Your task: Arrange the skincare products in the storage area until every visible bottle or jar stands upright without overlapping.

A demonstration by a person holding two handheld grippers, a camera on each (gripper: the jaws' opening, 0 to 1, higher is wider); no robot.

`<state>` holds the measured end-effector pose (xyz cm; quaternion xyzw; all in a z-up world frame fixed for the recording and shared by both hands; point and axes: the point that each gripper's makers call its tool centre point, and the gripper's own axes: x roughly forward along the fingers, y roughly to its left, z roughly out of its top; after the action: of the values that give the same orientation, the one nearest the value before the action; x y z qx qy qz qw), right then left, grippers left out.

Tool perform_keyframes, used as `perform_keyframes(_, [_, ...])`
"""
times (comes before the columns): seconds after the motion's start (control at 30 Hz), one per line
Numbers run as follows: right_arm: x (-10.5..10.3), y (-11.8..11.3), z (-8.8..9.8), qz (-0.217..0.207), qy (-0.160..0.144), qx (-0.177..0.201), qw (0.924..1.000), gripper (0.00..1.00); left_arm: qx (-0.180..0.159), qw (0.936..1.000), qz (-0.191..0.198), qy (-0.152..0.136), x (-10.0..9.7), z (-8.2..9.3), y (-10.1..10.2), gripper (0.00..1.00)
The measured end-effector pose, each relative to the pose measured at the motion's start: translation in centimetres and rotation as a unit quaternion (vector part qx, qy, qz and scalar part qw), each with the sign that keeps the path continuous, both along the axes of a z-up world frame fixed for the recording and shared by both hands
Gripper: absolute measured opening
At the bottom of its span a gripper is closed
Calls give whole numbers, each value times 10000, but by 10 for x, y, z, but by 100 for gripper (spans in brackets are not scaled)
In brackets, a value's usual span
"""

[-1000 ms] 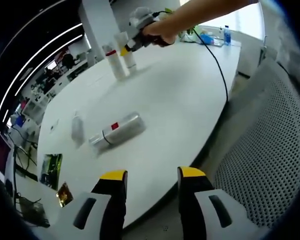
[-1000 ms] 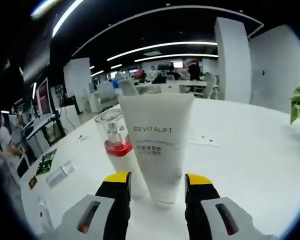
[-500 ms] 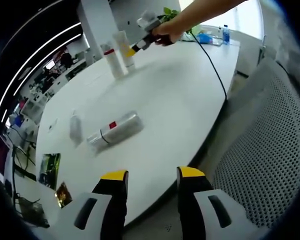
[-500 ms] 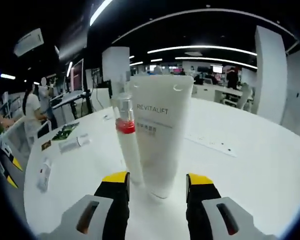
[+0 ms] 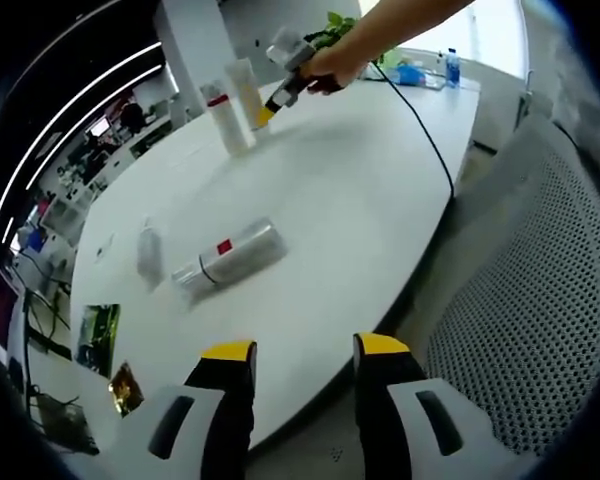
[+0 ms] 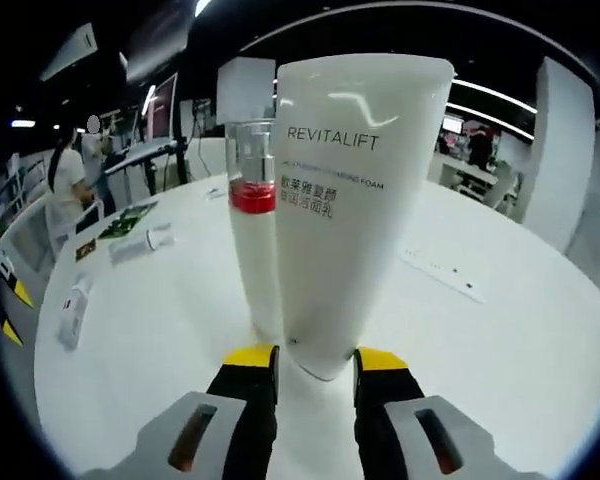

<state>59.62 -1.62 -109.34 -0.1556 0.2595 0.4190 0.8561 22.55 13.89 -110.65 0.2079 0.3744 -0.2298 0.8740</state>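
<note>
Revitalift tube [image 6: 352, 200] upright on the white table [image 6: 510, 350], just beside a red-banded bottle [image 6: 251, 215].
Soft, light, tippy — right gripper [image 6: 310, 362] narrowed at its cap; grip unclear. Left gripper [image 5: 302, 352] open, idle.

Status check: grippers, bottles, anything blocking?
Right gripper open at the base of the upright Revitalift tube, red-banded bottle upright beside it. Left gripper open, empty. Silver bottle and small bottle lying flat. Nothing blocking.
</note>
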Motion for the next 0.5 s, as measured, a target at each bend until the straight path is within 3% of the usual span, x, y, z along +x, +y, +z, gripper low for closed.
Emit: perform_keyframes(0.5, [3,8,0,-128,25,-131,9998,21,4,10000,5,-28,1,0,0,35])
